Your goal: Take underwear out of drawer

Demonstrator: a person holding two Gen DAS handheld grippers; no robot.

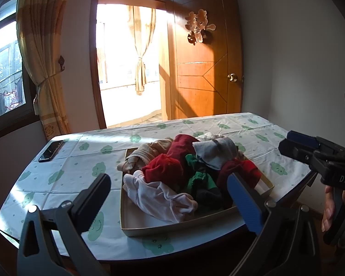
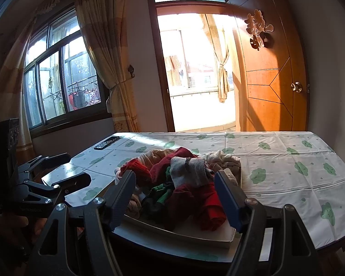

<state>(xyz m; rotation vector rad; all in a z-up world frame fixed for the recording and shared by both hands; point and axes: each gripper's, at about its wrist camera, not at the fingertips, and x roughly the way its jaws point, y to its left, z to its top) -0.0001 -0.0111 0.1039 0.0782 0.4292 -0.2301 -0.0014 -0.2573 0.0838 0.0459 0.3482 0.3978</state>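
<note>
- The left gripper stood with its jaws wide apart and nothing between them, just in front of the drawer.
- The underwear lay heaped in this shallow drawer on the table, beyond the jaws.
- The right gripper also had its jaws apart and empty, close before the heap.
- A phone lay far left.

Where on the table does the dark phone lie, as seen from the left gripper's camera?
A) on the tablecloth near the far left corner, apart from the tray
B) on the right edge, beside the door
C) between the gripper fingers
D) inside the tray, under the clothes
A: the phone lies flat on the tablecloth near the far left corner, apart from the tray.
</note>
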